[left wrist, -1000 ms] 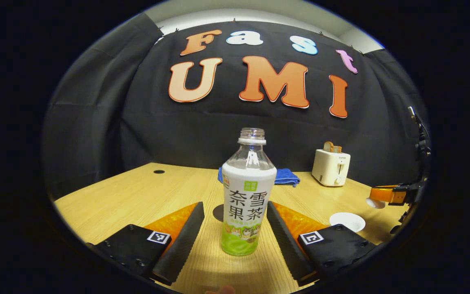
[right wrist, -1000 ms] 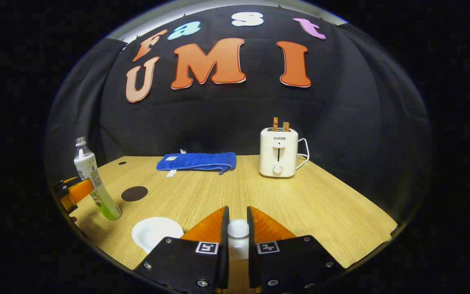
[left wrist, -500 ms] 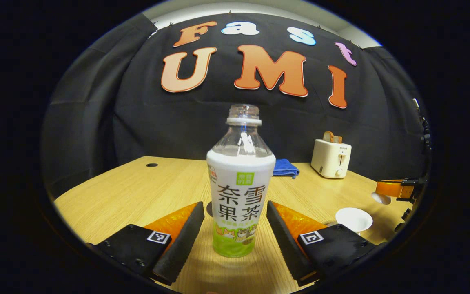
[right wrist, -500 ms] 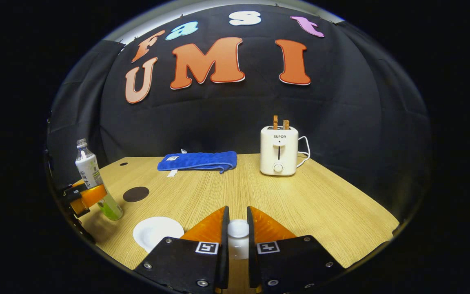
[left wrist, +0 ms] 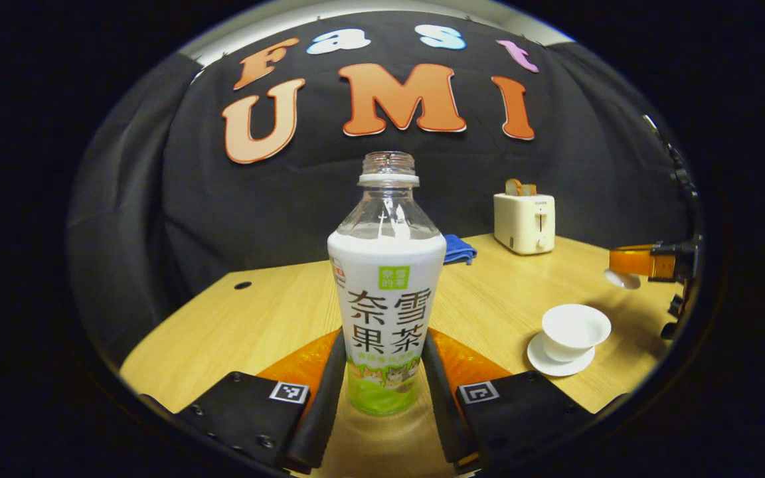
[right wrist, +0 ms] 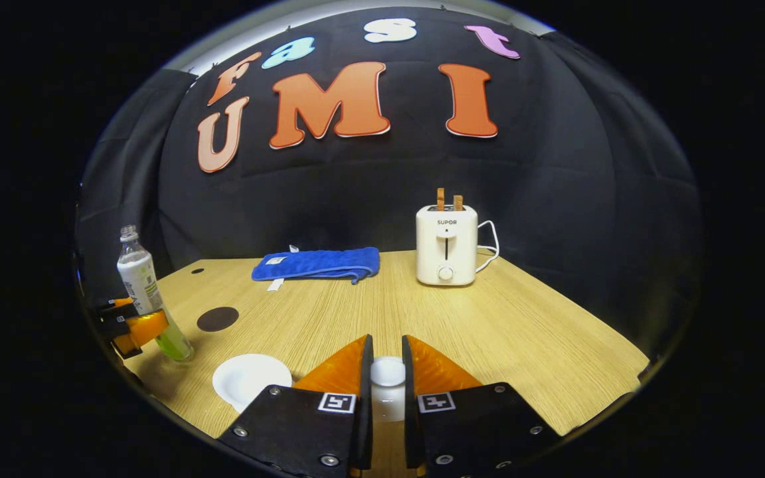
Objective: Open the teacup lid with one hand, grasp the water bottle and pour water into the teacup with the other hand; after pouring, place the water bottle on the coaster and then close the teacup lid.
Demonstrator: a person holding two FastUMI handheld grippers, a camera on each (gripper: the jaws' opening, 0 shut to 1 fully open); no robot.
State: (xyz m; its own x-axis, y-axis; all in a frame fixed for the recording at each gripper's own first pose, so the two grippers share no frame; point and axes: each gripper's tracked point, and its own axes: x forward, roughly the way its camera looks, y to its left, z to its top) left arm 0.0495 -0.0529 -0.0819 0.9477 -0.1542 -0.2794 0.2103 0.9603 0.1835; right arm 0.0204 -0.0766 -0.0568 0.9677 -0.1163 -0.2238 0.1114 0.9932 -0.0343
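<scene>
On the tabletop point(left wrist: 250, 312), the uncapped water bottle point(left wrist: 387, 292) stands upright between the left claw point(left wrist: 382, 392) fingers, which sit closed in against its lower sides; grip looks made. The right claw point(right wrist: 387, 392) is clamped on the teacup lid point(right wrist: 388, 375), held clear of the open teacup point(left wrist: 575, 328) on its saucer point(left wrist: 558, 362). Step in hand, as judged: bottle grasp; next move calls for a lift, carry over to the teacup and a controlled tilt. The dark coaster point(right wrist: 217, 318) lies beyond the bottle. Writing: the toaster point(right wrist: 446, 244) front carries a brand word; the bottle wrap has printed characters.
</scene>
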